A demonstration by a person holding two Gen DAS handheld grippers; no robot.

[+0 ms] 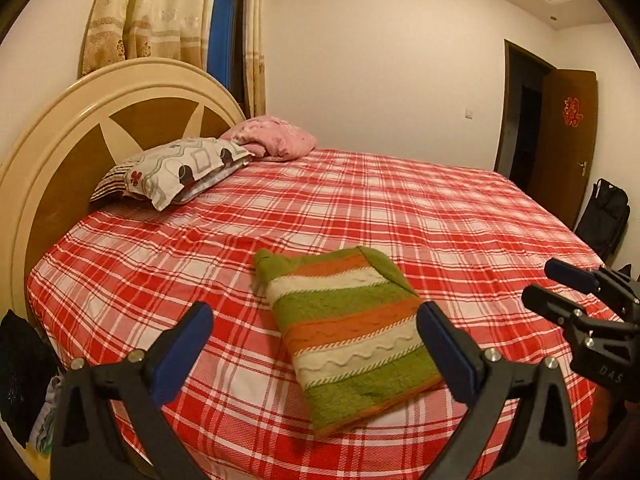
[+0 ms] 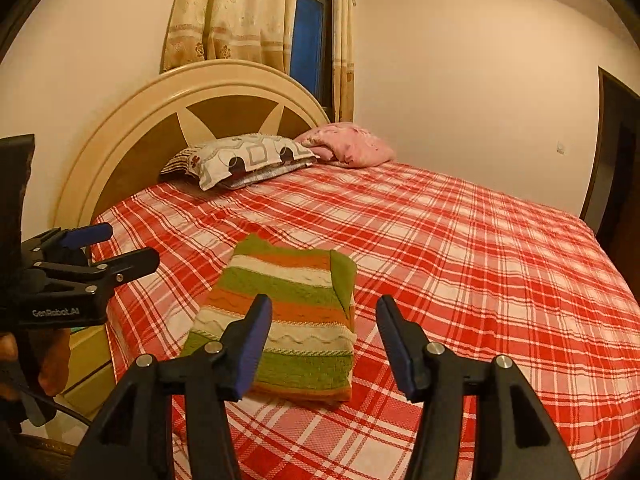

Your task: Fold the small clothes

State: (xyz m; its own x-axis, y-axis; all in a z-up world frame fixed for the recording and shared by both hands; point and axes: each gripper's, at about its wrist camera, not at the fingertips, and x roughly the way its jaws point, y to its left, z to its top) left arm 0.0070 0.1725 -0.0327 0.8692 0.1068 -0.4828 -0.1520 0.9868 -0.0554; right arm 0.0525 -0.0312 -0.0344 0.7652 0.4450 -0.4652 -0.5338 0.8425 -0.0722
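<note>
A small knitted sweater [image 1: 344, 332] with green, orange and cream stripes lies folded into a compact rectangle on the red plaid bed [image 1: 440, 216]. It also shows in the right wrist view [image 2: 296, 312]. My left gripper [image 1: 316, 316] is open and empty, held above the near bed edge with the sweater between and beyond its fingers. My right gripper [image 2: 324, 308] is open and empty, hovering just this side of the sweater. Each gripper shows in the other's view, the right gripper [image 1: 560, 284] at the right edge and the left gripper [image 2: 120, 248] at the left edge.
A patterned pillow [image 1: 176, 172] and a pink pillow [image 1: 276, 136] lie by the round headboard [image 1: 80, 136]. Curtains [image 1: 160, 12] hang behind it. An open brown door [image 1: 564, 136] and a black bag [image 1: 604, 216] stand at the right. The bed's near edge [image 1: 248, 456] is below my grippers.
</note>
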